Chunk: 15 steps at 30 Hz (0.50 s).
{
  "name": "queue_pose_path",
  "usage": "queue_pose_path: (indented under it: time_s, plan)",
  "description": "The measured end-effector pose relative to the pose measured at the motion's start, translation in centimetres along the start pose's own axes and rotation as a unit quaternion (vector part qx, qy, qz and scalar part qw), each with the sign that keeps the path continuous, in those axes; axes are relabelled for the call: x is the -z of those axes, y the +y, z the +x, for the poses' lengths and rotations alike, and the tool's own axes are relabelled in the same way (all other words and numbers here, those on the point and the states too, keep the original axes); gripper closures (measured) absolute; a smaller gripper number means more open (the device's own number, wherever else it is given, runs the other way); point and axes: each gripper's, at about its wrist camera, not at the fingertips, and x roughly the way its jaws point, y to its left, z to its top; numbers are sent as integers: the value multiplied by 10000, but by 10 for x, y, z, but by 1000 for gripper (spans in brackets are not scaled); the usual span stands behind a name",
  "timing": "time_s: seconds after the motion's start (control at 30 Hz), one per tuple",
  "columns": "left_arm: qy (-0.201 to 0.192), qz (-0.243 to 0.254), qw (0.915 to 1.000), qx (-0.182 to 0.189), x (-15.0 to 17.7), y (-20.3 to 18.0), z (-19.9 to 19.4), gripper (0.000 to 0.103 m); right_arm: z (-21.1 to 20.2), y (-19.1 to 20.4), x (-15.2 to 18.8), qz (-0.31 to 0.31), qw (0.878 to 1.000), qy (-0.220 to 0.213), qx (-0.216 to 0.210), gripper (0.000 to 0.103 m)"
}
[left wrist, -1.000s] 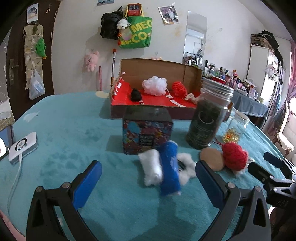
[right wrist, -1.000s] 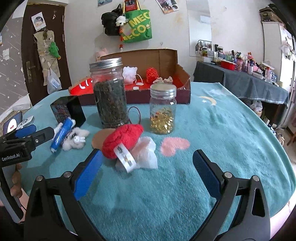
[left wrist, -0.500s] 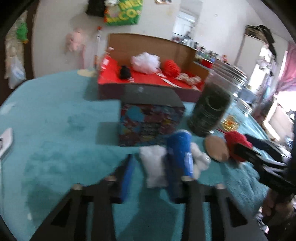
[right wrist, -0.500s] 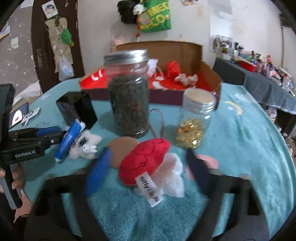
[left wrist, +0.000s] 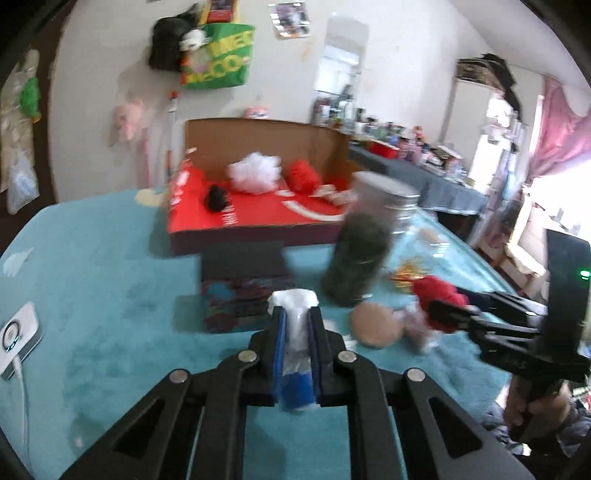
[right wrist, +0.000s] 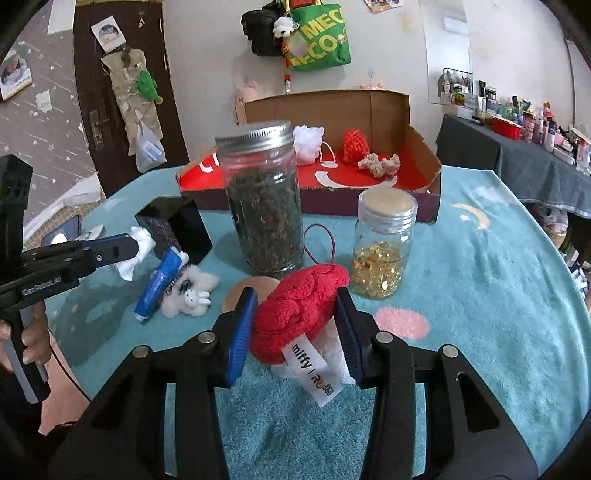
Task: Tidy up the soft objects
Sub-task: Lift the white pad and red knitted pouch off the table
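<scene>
A tall glass jar [right wrist: 263,199] of dark dried leaves stands mid-table on the teal cloth [right wrist: 480,295], a smaller jar [right wrist: 382,245] of golden capsules just to its right. A black box [right wrist: 173,229] sits left of them. On the wall hangs a green tote bag [right wrist: 319,35].

Both our grippers, wide open a second ago, are clamped now: the left gripper [left wrist: 295,332] pinches the white soft roll [left wrist: 294,314] at centre frame, the right gripper [right wrist: 295,328] squeezes the red plush mushroom [right wrist: 295,310].
</scene>
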Motion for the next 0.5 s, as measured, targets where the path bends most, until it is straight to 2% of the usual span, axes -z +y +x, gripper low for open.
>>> queue_pose_path:
  time_s: [0.1, 0.27, 0.5]
  plan:
    - [92, 119, 9994, 309, -4, -18, 10, 91, -1, 1, 0, -38, 10000, -32, -75, 62]
    - [371, 162, 9976, 558, -4, -34, 36, 91, 3, 4, 1, -74, 9996, 5, -269, 62]
    - [543, 139, 9963, 657, -2, -37, 46, 91, 9, 1, 2, 18, 9991, 121, -416, 62]
